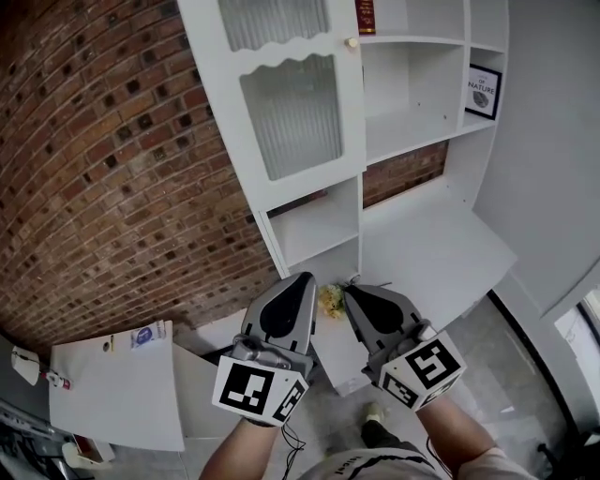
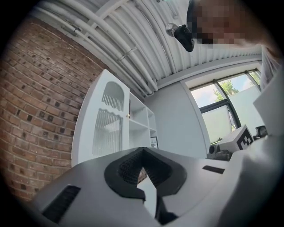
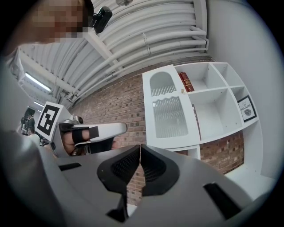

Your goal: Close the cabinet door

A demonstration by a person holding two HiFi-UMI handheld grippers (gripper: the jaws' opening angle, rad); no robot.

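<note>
The white cabinet door (image 1: 295, 103) has ribbed glass panes and a small knob (image 1: 352, 42) on its right edge. It seems to stand out a little from the cabinet, overlapping the open shelves (image 1: 412, 84). The same door (image 2: 108, 126) fills the left gripper view, and in the right gripper view the door (image 3: 168, 111) sits upper middle. Both grippers hang low and side by side, well below the door and apart from it. My left gripper (image 1: 302, 279) is shut with nothing in it, its pads (image 2: 133, 166) meeting. My right gripper (image 1: 352, 291) is shut and empty too.
A brick wall (image 1: 103, 159) runs along the left. A white desk top (image 1: 441, 244) lies under the shelves. A red book (image 1: 366, 14) and a framed picture (image 1: 483, 91) sit in the shelves. White boards (image 1: 117, 394) lie at lower left. A yellowish object (image 1: 330, 298) lies between the gripper tips.
</note>
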